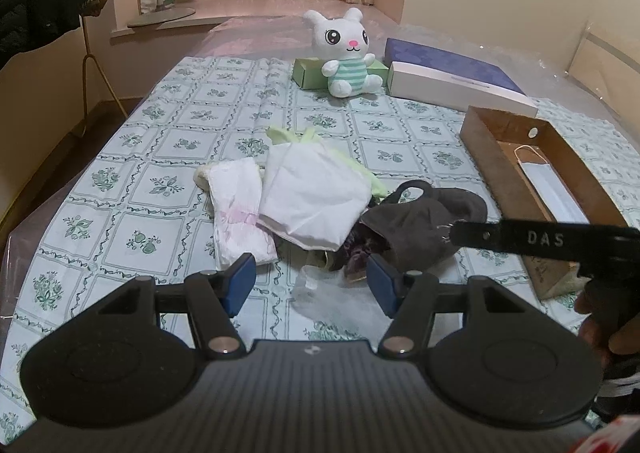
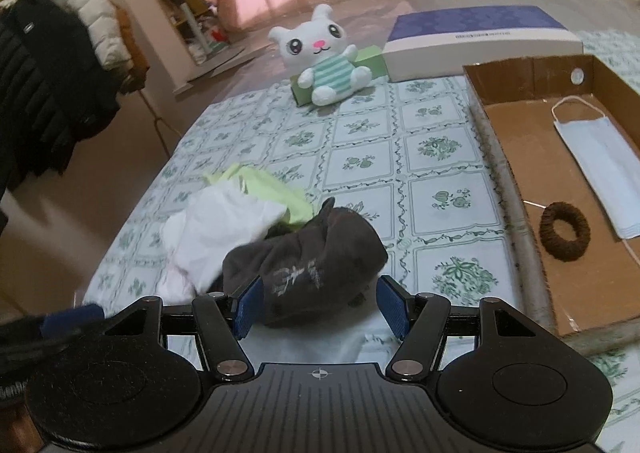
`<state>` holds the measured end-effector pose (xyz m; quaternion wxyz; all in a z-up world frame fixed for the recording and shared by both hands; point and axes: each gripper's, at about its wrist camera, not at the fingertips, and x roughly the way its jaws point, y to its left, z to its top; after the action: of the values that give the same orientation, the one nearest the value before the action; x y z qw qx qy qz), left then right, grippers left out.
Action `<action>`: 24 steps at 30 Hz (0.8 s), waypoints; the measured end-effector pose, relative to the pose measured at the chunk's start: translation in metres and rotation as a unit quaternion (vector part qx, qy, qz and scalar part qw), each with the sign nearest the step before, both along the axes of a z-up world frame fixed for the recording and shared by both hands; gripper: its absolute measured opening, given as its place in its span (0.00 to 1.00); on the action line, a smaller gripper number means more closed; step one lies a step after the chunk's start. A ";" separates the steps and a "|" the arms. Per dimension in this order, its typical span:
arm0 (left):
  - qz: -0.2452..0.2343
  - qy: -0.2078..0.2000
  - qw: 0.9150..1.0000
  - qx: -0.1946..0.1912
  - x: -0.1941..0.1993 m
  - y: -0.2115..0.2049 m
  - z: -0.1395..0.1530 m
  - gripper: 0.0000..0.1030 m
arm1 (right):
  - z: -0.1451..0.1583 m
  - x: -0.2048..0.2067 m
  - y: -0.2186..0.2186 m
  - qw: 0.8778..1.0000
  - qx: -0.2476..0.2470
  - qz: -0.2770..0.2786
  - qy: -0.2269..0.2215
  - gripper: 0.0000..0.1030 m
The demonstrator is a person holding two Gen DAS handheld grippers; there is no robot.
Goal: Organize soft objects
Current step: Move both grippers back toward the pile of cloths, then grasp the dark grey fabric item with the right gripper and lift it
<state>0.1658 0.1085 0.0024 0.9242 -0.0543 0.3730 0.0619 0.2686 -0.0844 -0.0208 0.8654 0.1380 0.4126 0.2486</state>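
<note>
A pile of soft things lies mid-table: white cloths (image 1: 312, 197), a pale green cloth (image 1: 288, 135), a dark grey cloth (image 1: 420, 221) and a clear plastic bag (image 1: 332, 301). My left gripper (image 1: 308, 281) is open just before the pile, over the bag. My right gripper (image 2: 320, 305) is open with its jaws on either side of the dark grey cloth (image 2: 308, 257); its finger (image 1: 520, 239) shows in the left wrist view, touching that cloth. A cardboard box (image 2: 520, 125) at the right holds a white face mask (image 2: 600, 165) and a brown hair tie (image 2: 565, 231).
A white plush rabbit (image 1: 346, 53) sits against a green box (image 1: 308, 73) at the far side, beside a purple-and-white box (image 1: 452, 77). A patterned tablecloth (image 1: 160, 157) covers the table. Coats (image 2: 52, 65) hang on a rack to the left.
</note>
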 end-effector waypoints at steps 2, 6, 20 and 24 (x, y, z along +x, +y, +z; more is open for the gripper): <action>0.000 0.002 1.000 0.000 0.003 0.001 -0.002 0.57 | -0.005 0.007 0.002 1.000 0.007 -0.014 0.009 0.61; -0.001 0.008 1.000 0.001 0.007 0.002 -0.006 0.57 | -0.014 0.020 0.004 0.998 0.031 -0.039 0.029 0.27; -0.002 0.010 1.000 0.001 0.004 0.005 -0.010 0.56 | 0.040 0.001 -0.041 0.995 0.079 -0.017 -0.059 0.04; -0.018 0.002 1.000 0.013 0.008 -0.002 -0.009 0.56 | 0.059 0.000 -0.058 0.992 0.091 -0.030 -0.078 0.04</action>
<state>0.1741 0.1061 -0.0062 0.9249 -0.0353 0.3752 0.0507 0.2681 -0.1421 0.0379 0.8858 0.2090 0.3154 0.2689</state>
